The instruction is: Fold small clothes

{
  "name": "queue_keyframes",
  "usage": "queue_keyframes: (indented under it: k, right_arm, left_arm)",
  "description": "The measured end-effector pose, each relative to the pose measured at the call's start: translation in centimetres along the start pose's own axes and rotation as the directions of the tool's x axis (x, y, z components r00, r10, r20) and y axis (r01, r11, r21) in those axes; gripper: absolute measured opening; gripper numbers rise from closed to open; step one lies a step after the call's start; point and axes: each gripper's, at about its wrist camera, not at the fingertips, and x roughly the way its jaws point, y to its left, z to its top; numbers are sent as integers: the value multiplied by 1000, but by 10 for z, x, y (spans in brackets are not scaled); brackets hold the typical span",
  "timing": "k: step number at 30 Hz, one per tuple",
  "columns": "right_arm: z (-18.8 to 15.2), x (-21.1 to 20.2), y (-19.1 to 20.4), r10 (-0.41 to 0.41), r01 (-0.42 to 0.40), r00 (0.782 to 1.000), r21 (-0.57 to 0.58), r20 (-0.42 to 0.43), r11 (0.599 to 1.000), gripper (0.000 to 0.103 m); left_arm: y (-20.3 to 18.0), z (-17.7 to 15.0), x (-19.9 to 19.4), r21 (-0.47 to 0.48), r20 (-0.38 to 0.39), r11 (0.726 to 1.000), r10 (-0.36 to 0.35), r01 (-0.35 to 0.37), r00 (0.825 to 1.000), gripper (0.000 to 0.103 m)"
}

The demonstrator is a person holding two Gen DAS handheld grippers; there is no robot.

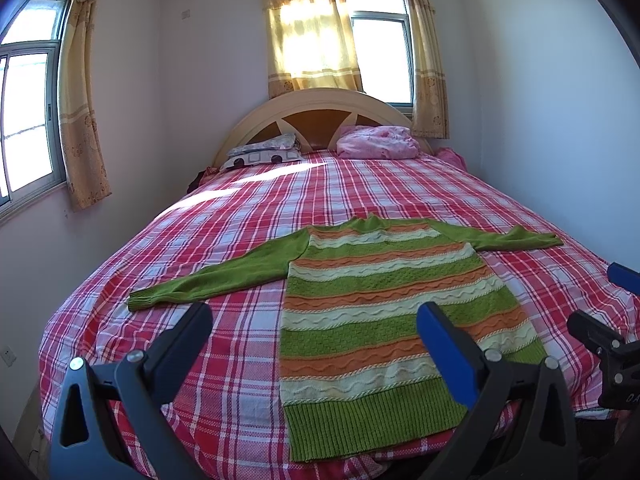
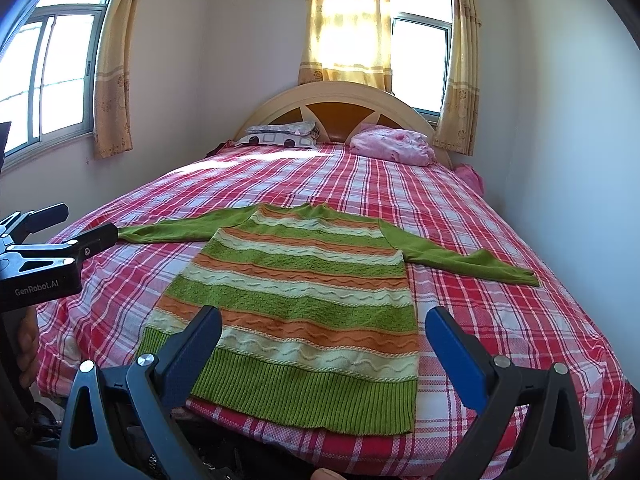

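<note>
Your left gripper and right gripper are both spread wide, pinching nothing, hovering at the foot of the bed with blue pads facing inward. The knit sweater lies flat just ahead of both, ribbed green hem nearest you, body in wavy cable bands of green, orange and cream, plain green sleeves splayed outward. It rests on the red-and-white plaid bedsheet; far ahead sit a rumpled pink pillow and an arched wooden headboard.
</note>
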Motion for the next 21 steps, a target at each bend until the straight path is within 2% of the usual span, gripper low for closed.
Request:
queue_keyframes:
  k: [21]
  right_arm:
    - [-1,3,1,4,-4,1000,-1,-12,1000,102]
  left_arm:
    - [0,-1,7,0,-29,1000,2,-2,1000,103]
